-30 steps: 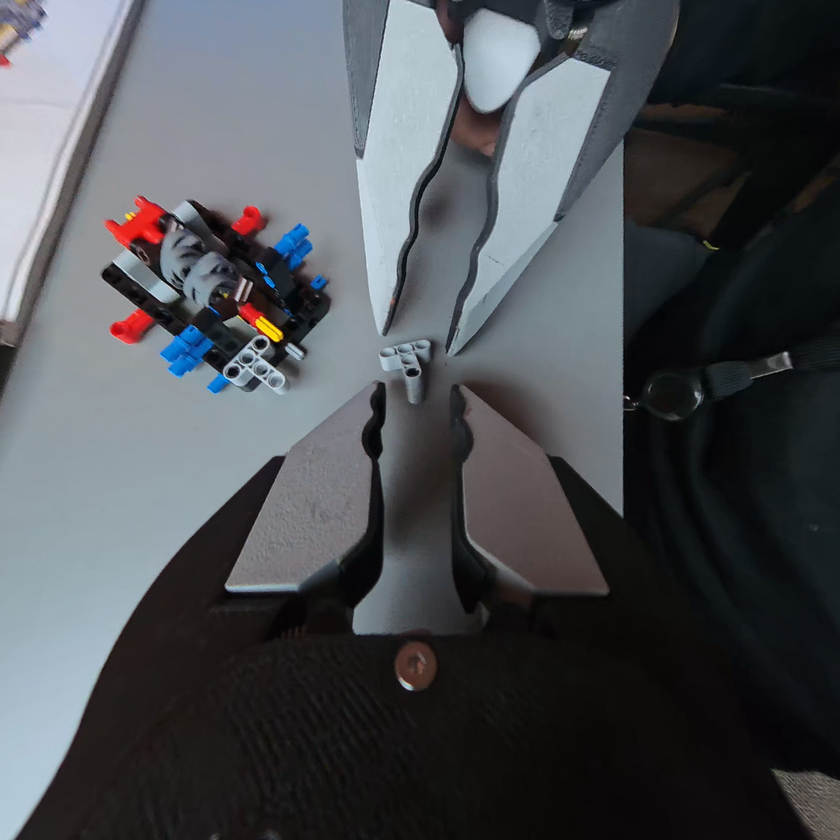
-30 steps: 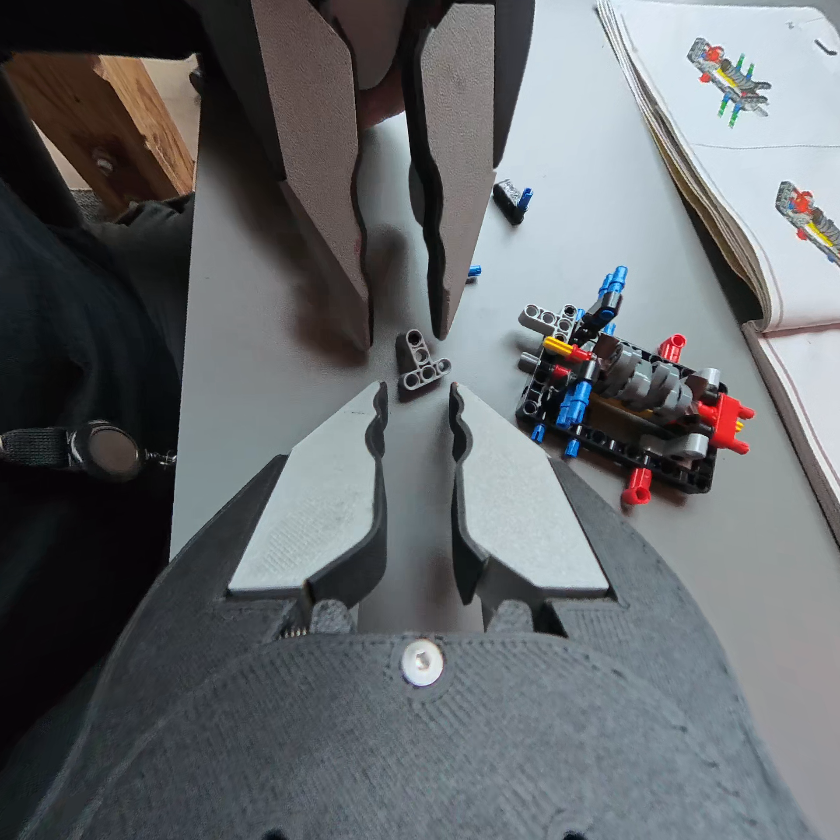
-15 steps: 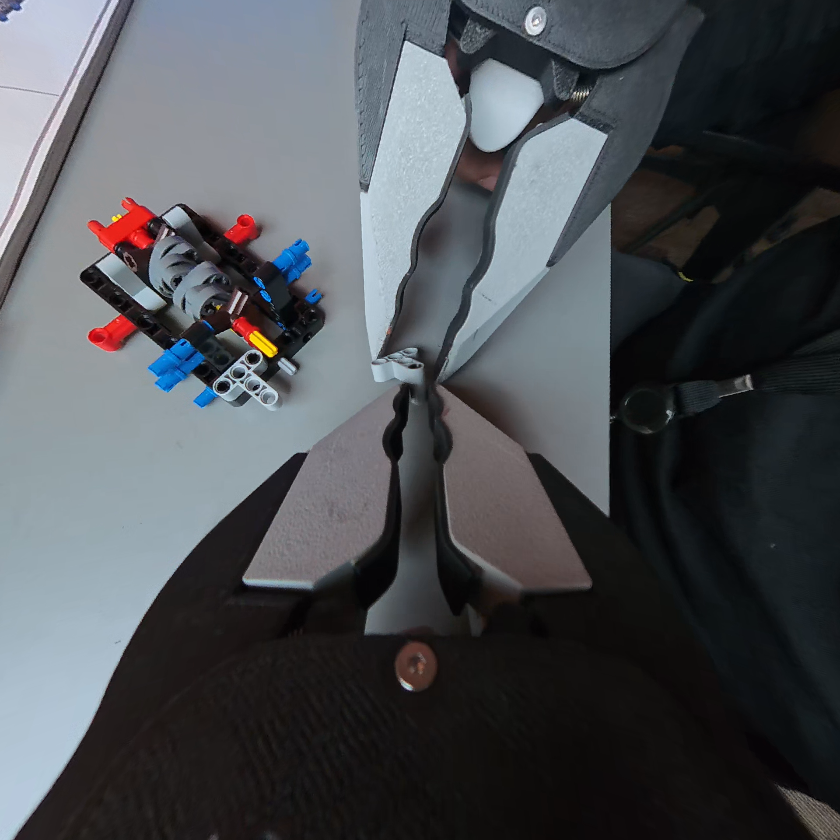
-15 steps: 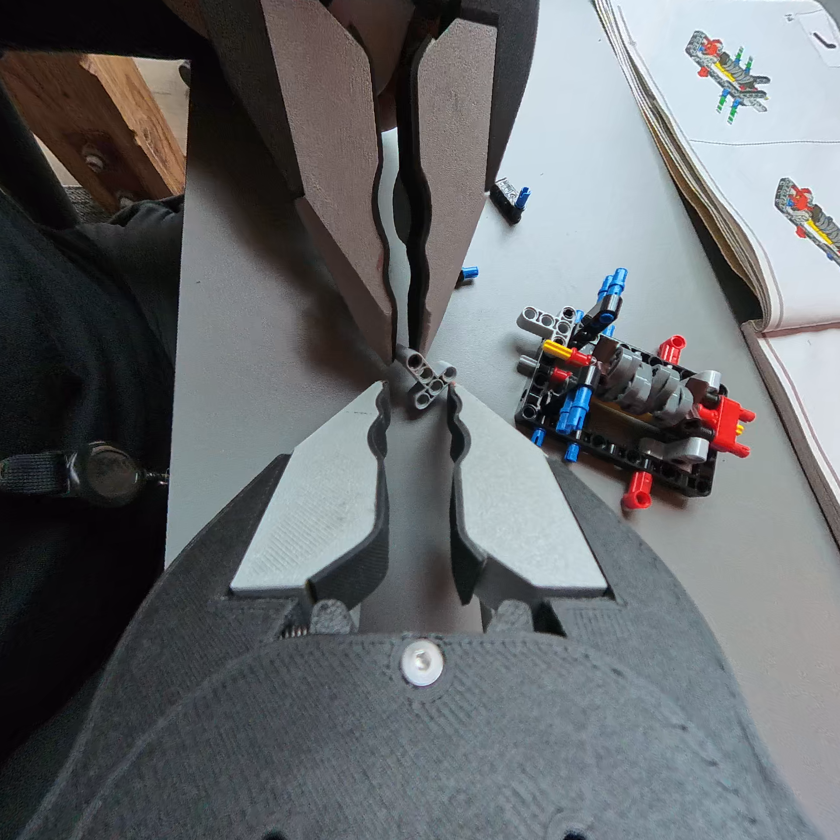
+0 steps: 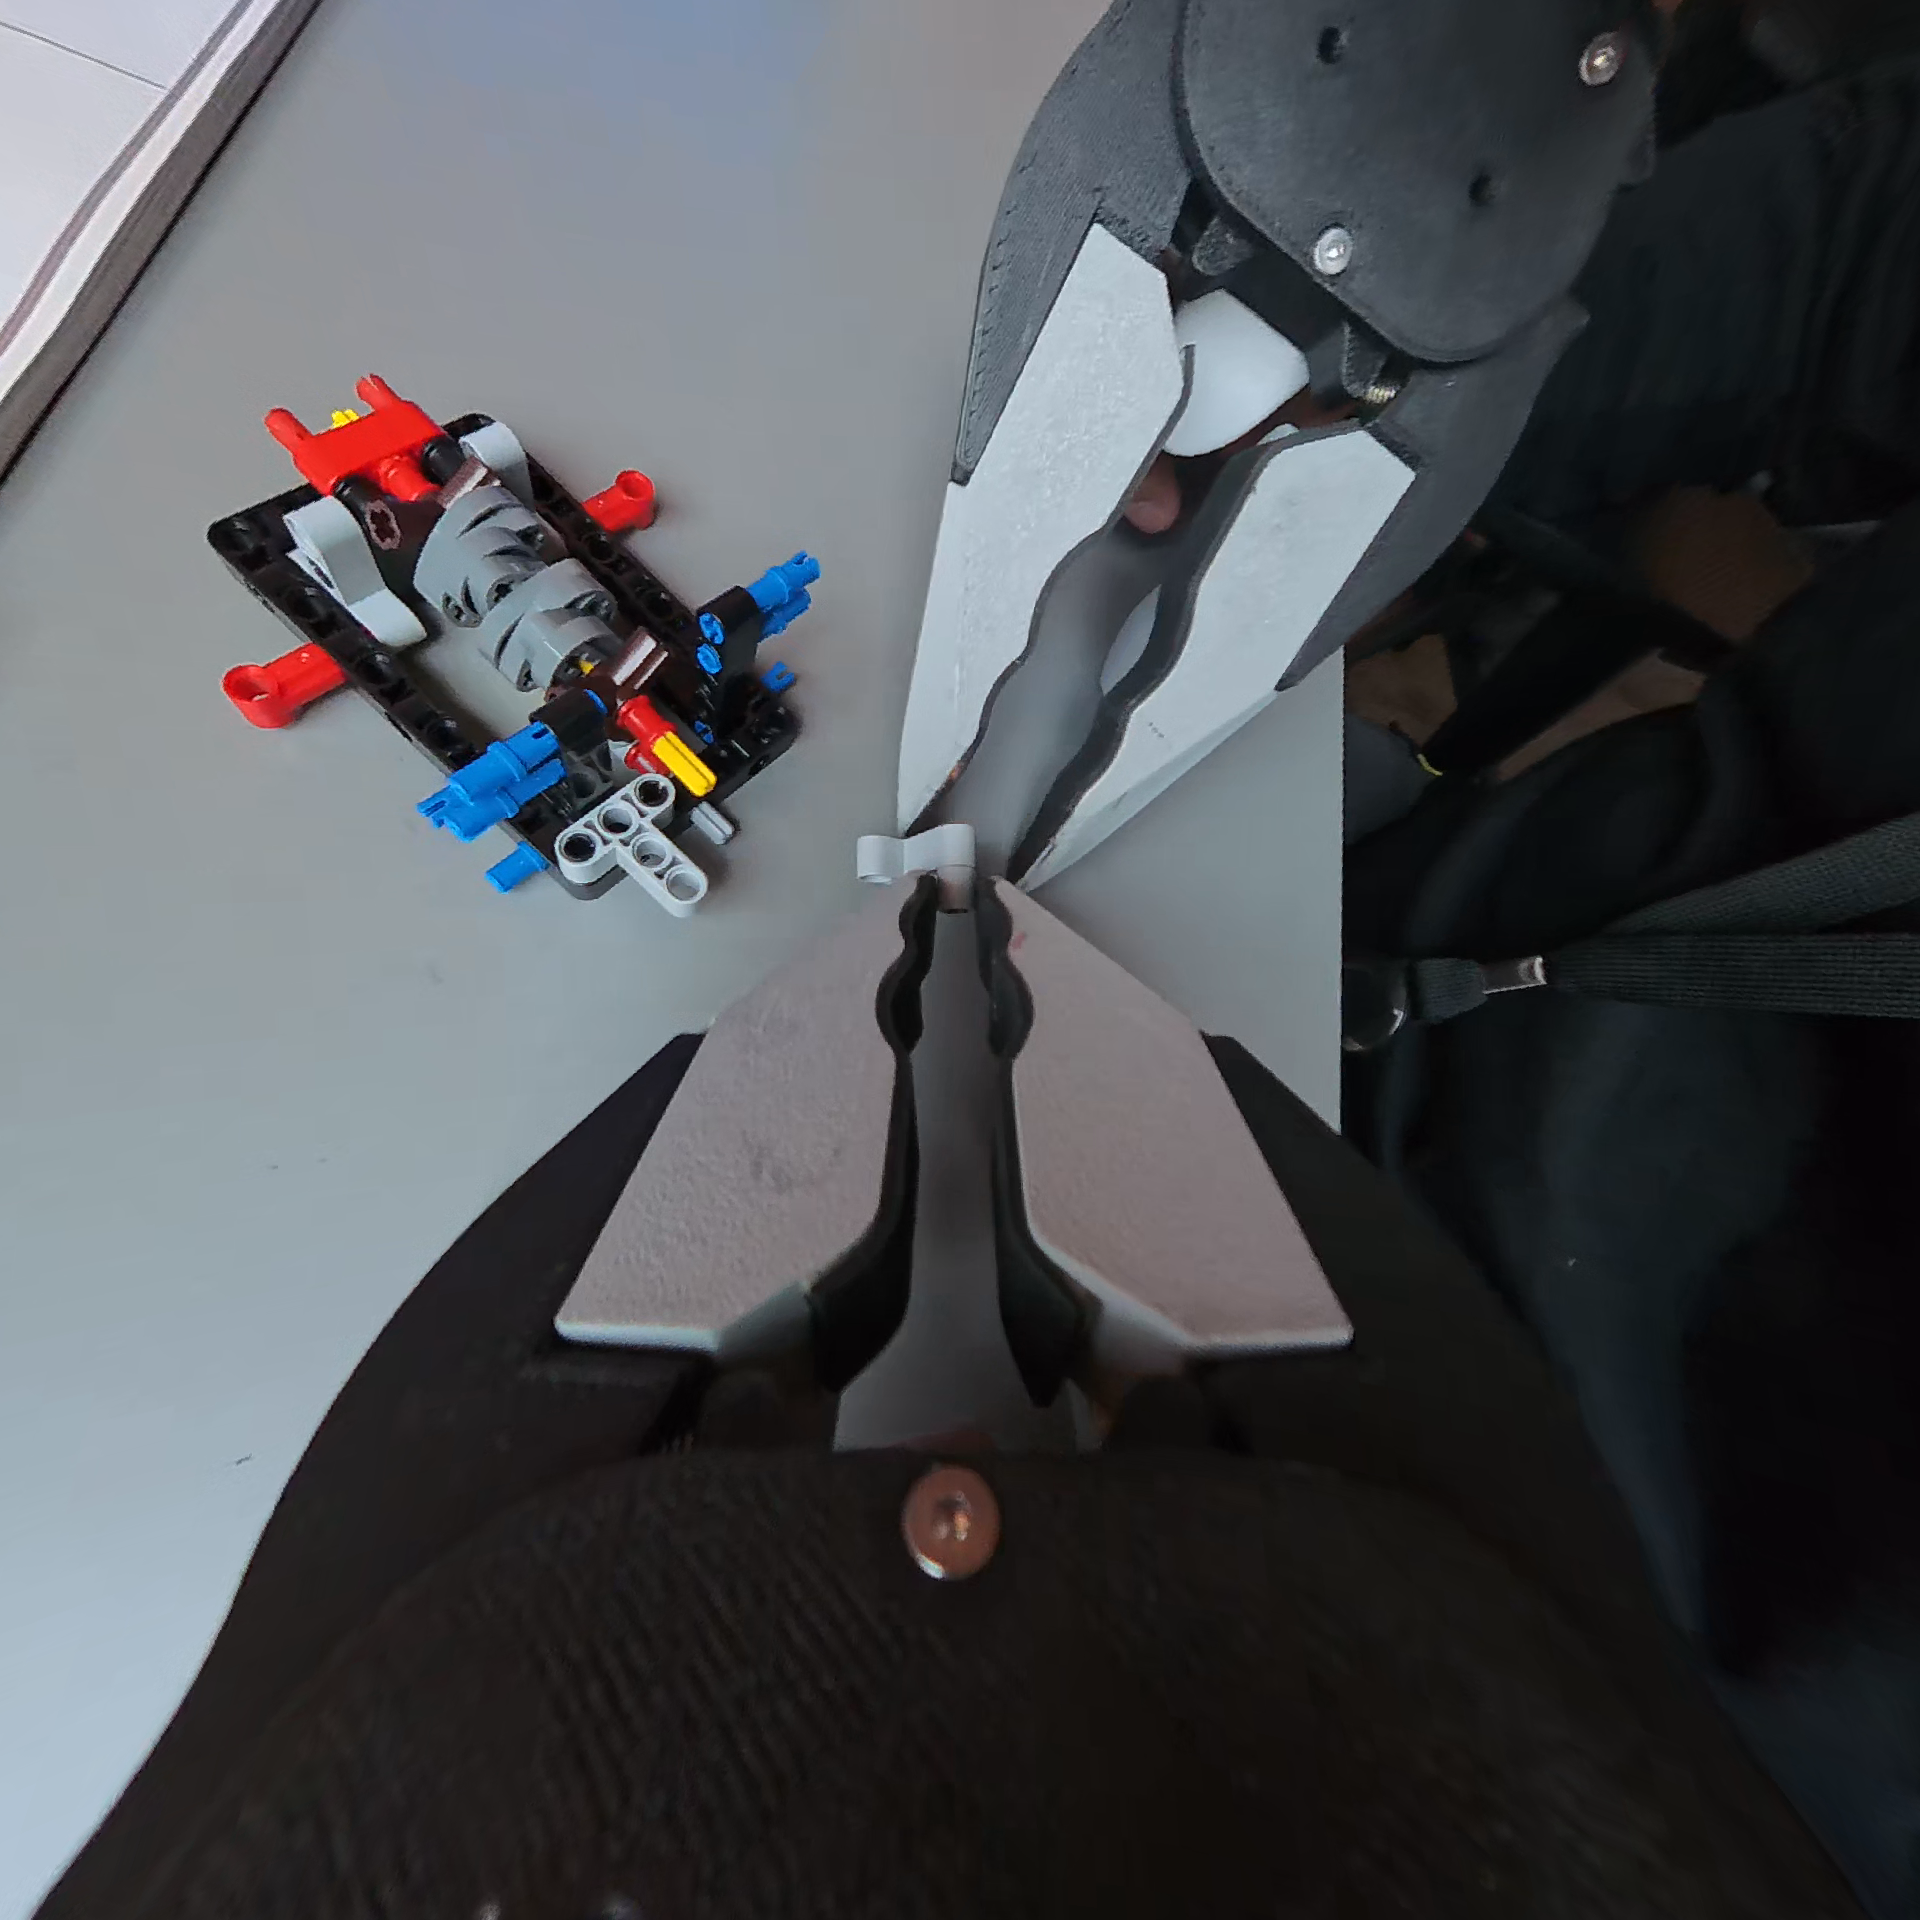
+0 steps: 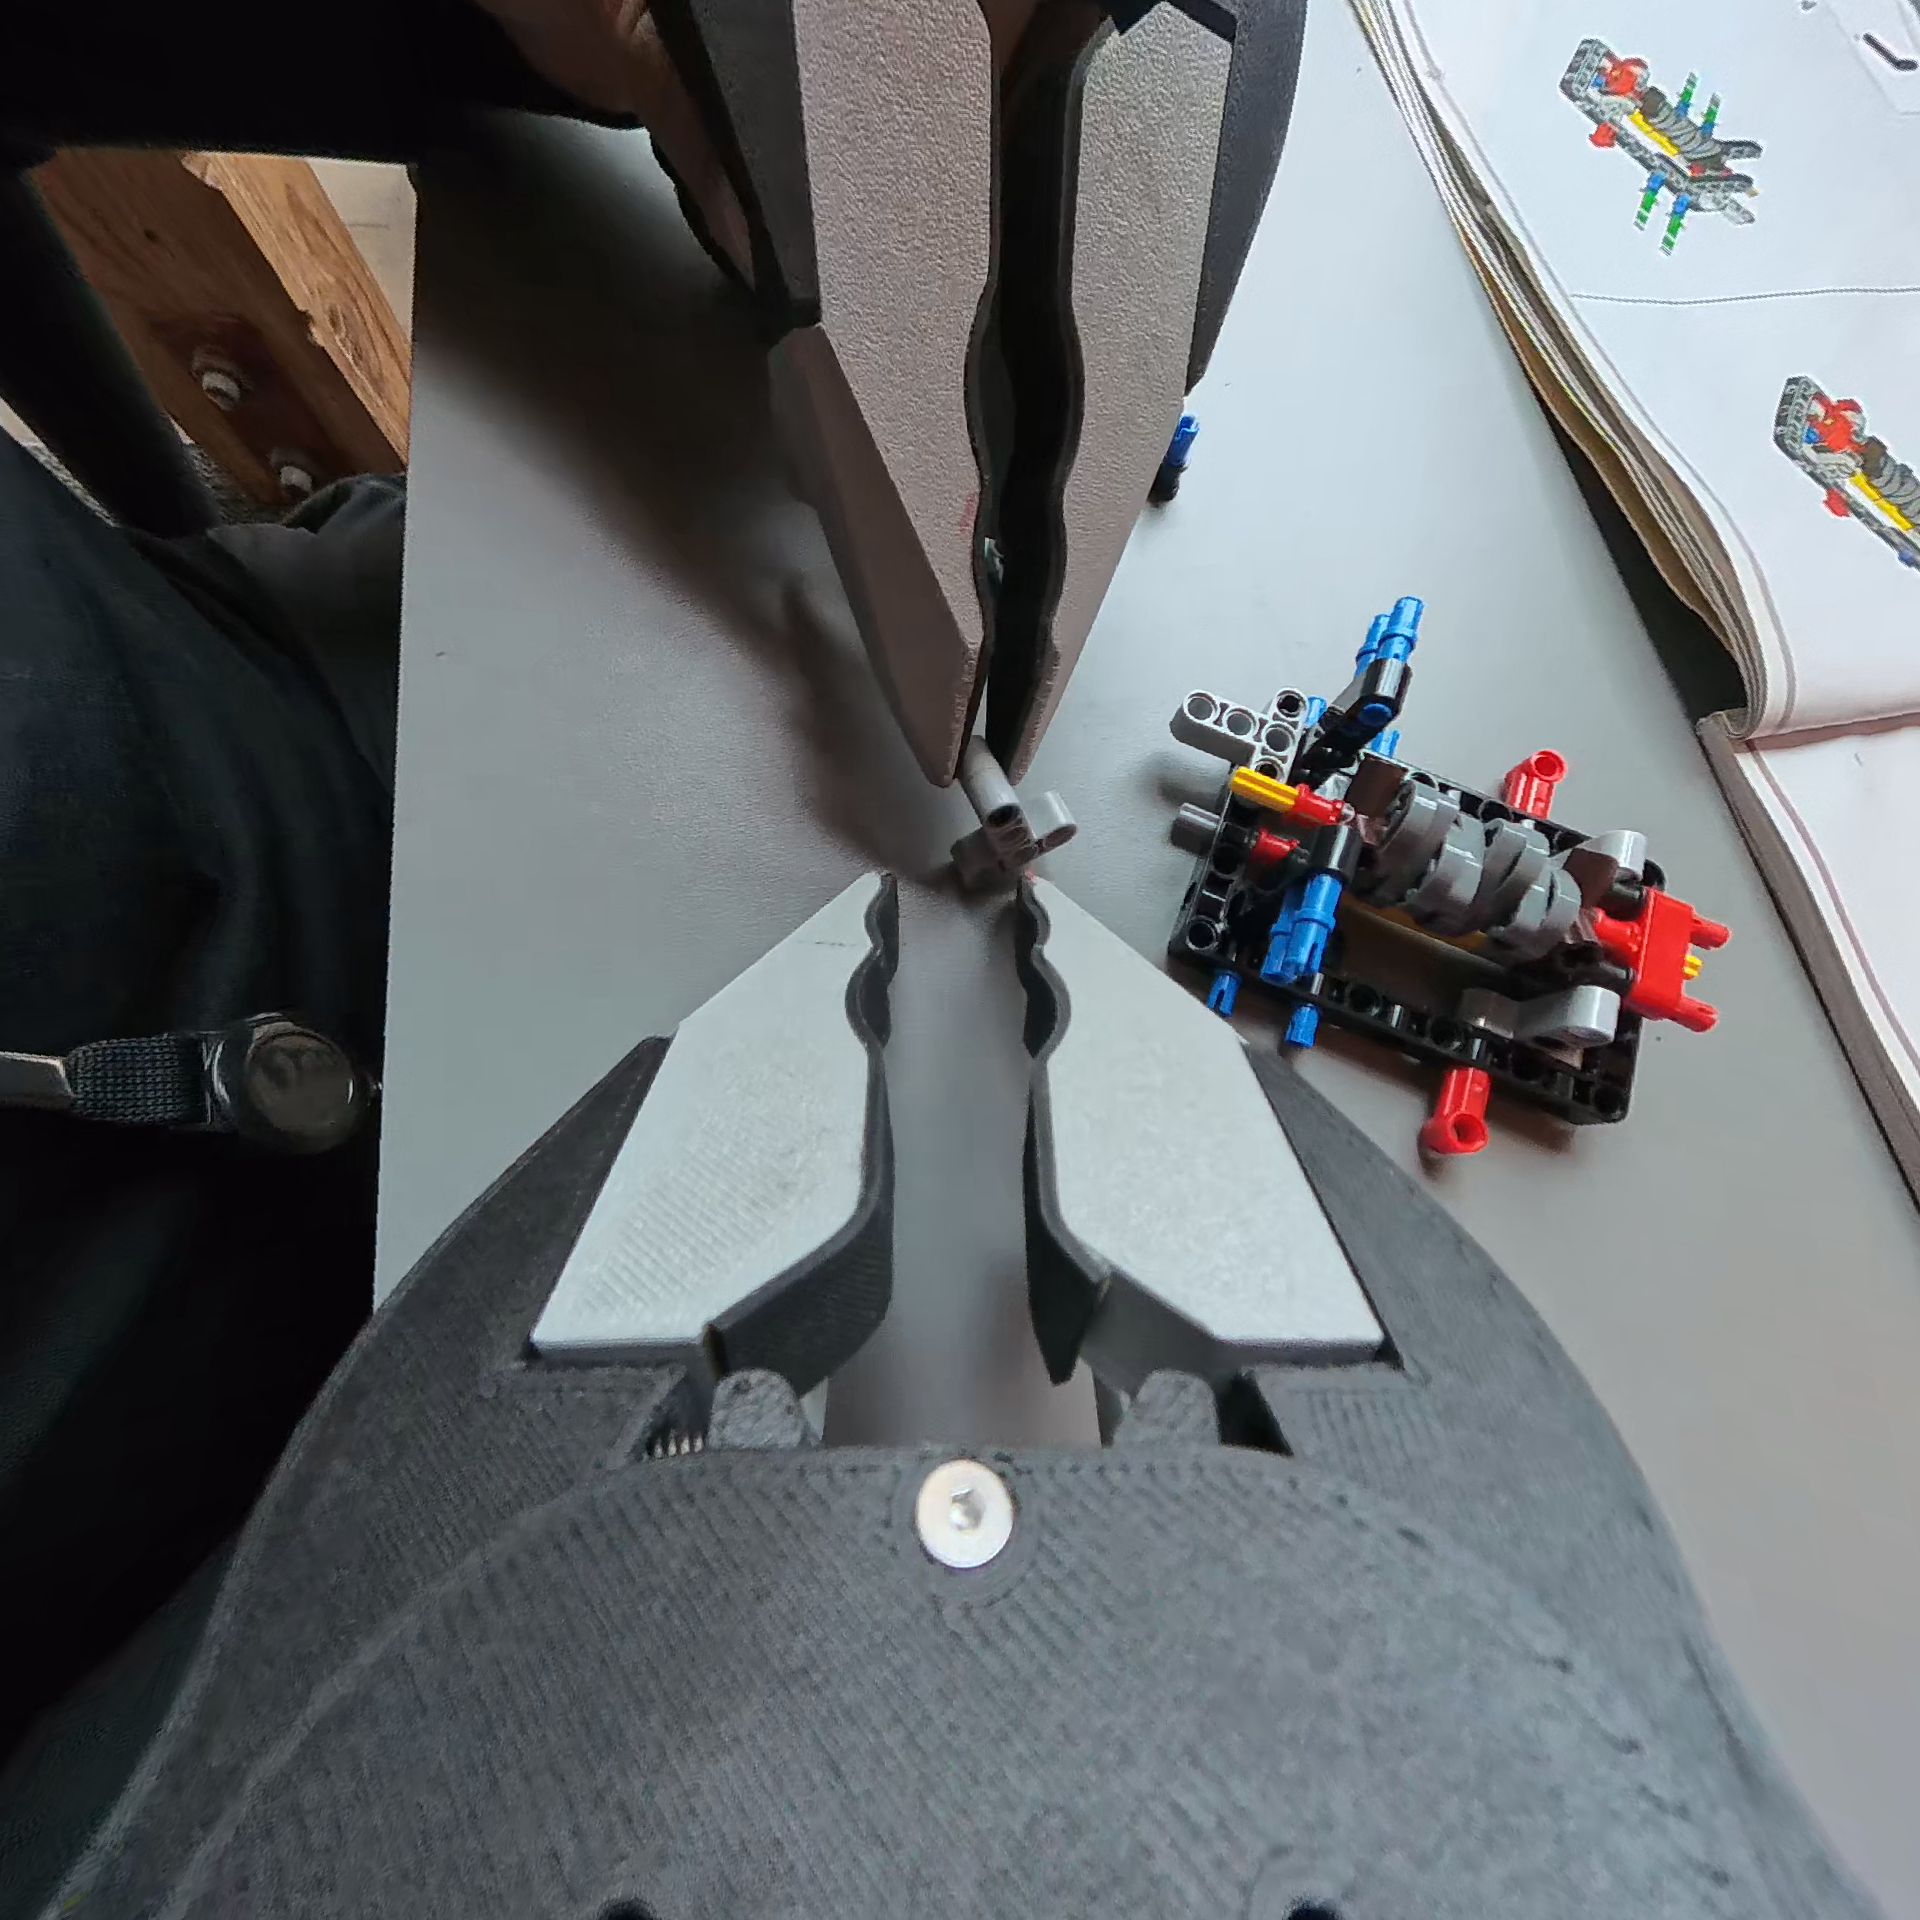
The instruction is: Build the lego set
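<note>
A small grey T-shaped beam [image 5: 912, 856] is held by its stem in my left gripper [image 5: 958, 900], which is shut on it at or just above the grey table [image 5: 416, 1195]. In the right wrist view the beam [image 6: 1013, 826] sticks out of the left gripper's fingertips [image 6: 961, 727]. My right gripper [image 6: 954, 889] is open and empty, with its tips right at the beam's crossbar. It faces the left gripper tip to tip. The partly built lego frame [image 5: 499, 644], black with red, blue, yellow and grey parts, lies on the table beside them [image 6: 1455, 894].
An open instruction booklet [image 6: 1714, 364] lies past the frame. A small black and blue piece [image 6: 1179, 452] lies behind the left gripper. The table edge [image 6: 400, 727] runs close by, with a person's dark clothing and a badge reel [image 6: 281, 1081] beyond it. Left and right tips are no more than a few centimetres apart.
My left gripper closed on the stem of the T-shaped beam, which lay loose on the table, and tipped it up. My right gripper stayed open and drew closer to the crossbar.
</note>
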Available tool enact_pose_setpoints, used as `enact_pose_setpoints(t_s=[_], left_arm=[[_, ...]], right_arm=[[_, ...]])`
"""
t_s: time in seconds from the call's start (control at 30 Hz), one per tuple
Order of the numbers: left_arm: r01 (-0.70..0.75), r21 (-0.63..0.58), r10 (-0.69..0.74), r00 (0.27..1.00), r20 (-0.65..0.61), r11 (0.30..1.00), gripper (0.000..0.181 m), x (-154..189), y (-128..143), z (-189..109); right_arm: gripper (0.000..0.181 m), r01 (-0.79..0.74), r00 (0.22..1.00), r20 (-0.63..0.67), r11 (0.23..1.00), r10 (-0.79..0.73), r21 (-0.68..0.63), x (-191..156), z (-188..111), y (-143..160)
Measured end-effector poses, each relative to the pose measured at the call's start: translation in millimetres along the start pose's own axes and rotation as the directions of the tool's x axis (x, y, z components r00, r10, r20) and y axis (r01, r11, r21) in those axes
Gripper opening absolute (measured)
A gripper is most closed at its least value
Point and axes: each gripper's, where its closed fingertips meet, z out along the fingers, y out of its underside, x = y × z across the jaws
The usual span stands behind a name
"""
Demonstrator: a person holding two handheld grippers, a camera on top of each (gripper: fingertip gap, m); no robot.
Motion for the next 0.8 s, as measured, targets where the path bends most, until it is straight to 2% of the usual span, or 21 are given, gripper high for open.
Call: enact_pose_setpoints(t_s=[0.47, 0.53, 0.63, 0.7, 0.8], left_arm=[[0.013, 0.001, -0.013, 1.0, 0.011, 1.0, 0.01, -4.4, 1.3, -1.7], [0.0, 0.006, 0.0, 1.0, 0.001, 1.0, 0.0, -1.8, 0.5, -1.4], [-0.022, -0.037, 0.023, 1.0, 0.009, 0.999, 0.0, -1.1, 5.9, -2.6], [-0.009, -0.034, 0.009, 1.0, 0.004, 0.999, 0.016, 0.8, 4.7, -9.9], [0.024, -0.04, -0.023, 1.0, 0.01, 0.999, 0.019, 1.5, 6.5, -22.3]], right_arm=[[0.02, -0.003, 1.0, -0.003, 1.0, 0.003, 0.0, 0.5, 0.1, -0.1], [0.019, -0.006, 1.0, 0.003, 1.0, 0.006, 0.0, 0.1, 0.4, 0.0], [0.02, 0.002, 1.0, -0.02, 1.0, -0.002, 0.021, 2.1, -2.2, -2.6], [0.021, 0.024, 0.999, -0.026, 0.999, -0.023, 0.048, 1.0, -4.3, -6.0], [0.022, 0.051, 0.999, -0.01, 0.998, -0.051, 0.047, -3.7, -2.2, -7.9]])
